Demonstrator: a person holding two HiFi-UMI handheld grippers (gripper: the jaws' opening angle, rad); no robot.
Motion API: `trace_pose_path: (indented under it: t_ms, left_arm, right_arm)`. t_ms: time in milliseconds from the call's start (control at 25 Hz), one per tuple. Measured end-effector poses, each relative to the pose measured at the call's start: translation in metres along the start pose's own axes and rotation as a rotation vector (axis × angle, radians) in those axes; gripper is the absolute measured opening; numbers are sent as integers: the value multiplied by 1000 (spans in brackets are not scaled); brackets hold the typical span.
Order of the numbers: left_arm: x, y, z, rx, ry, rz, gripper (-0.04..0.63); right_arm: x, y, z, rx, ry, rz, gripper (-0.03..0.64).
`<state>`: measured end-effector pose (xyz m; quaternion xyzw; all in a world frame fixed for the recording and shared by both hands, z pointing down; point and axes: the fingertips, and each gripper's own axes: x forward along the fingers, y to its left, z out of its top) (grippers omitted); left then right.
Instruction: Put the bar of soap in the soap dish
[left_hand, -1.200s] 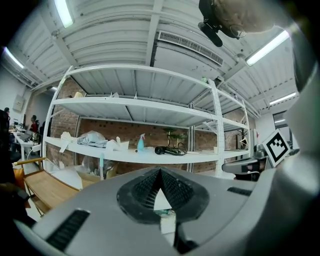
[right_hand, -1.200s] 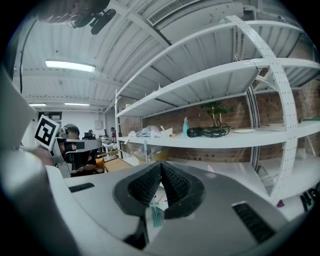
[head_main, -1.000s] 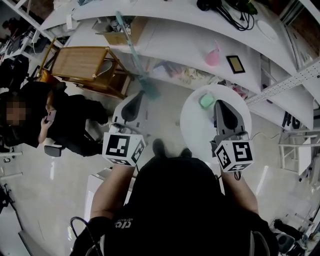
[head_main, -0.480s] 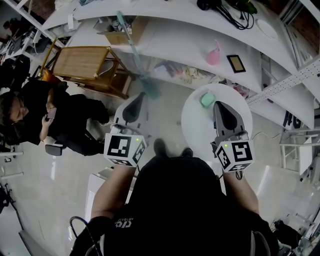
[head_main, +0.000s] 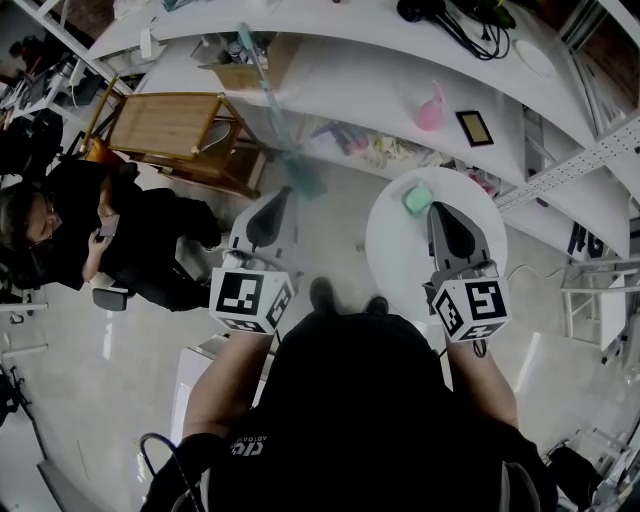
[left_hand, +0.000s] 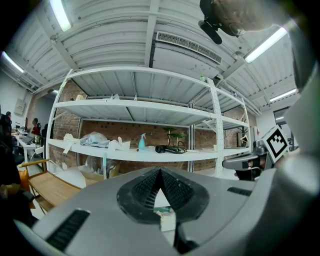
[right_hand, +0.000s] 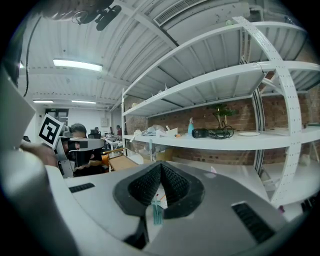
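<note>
**Both tongs closed and empty, green thing sitting on the round bench**

Head view: looking straight down past the wearer's dark top. The left tongs (head_main: 286, 191) hang over the pale floor (head_main: 335, 225). The right tongs (head_main: 437, 207) reach over a small round white bench (head_main: 395, 260). A little mint-green thing (head_main: 416, 199) sits near the far edge of that bench, just beside the tip of the right tongs, and I can't tell if they touch. Soap or dish? Too small to call from up here. Past the bench, a white shelving rack (head_main: 340, 70) has a pink spray bottle (head_main: 428, 108) on one shelf. A person in black (head_main: 130, 240) sits off to the left, near a wooden table (head_main: 160, 122).

Left gripper view: jaw tips meet, with nothing pinched between them. They point at the white shelving rack, where a blue spray bottle (left_hand: 141, 142) stands.

Right gripper view: same deal, tips pressed together with nothing between them, facing the same rack.
</note>
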<state>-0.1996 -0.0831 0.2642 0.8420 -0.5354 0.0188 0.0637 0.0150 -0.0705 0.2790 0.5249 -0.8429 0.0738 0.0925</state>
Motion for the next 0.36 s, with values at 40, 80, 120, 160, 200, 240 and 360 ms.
trace_pose_path:
  t_ms: [40, 80, 120, 160, 200, 240, 360]
  left_arm:
    - [-1, 0, 0, 0, 0, 1, 7]
    - [-2, 1, 0, 1, 0, 3, 7]
    - [-3, 1, -1, 0, 1, 4, 6]
    - [-3, 1, -1, 0, 1, 4, 8]
    - [-4, 1, -1, 0, 1, 4, 6]
    - [-4, 1, -1, 0, 1, 4, 8]
    - [-5, 0, 0, -1, -2, 3, 6]
  right_arm:
    - [0, 1, 0, 1, 0, 2, 12]
    - [-1, 2, 0, 1, 0, 3, 12]
    - [-1, 3, 0, 0, 1, 5, 12]
    - [-1, 4, 0, 0, 1, 7, 12]
    - [-1, 4, -1, 1, 3, 8, 12]
    - [-1, 4, -1, 2, 4, 9, 12]
    - [-2, 5, -3, 5, 9, 11, 12]
